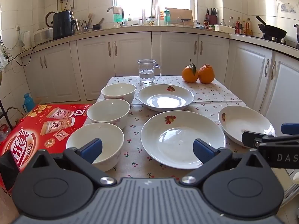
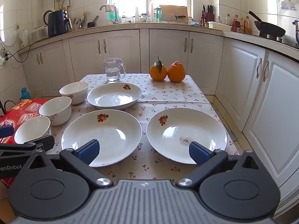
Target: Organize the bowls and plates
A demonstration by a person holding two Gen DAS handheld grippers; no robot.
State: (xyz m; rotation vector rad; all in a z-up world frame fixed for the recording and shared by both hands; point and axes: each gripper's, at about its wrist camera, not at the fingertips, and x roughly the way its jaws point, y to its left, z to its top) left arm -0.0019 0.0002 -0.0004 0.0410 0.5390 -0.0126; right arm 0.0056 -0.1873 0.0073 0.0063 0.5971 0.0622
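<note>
Both tools, left tool (image 1: pixel 147 148) & right tool (image 2: pixel 143 150), hung wide, empty, over near plates (image 1: pixel 182 139) on counter (image 1: pixel 134 153); bowls (image 1: pixel 108 113) at left.

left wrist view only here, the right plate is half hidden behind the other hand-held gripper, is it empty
Observer: Nearly. The right plate holds no object, but there is a small brownish smear in its well.
Operator: is the right hand-held gripper gripping it
Observer: No. The right hand-held gripper is wide open, with nothing between its fingers.
Operator: is the plate fully on the table
Observer: Yes. Its whole rim rests on the cherry-print tablecloth, close to the table's right edge.
</note>
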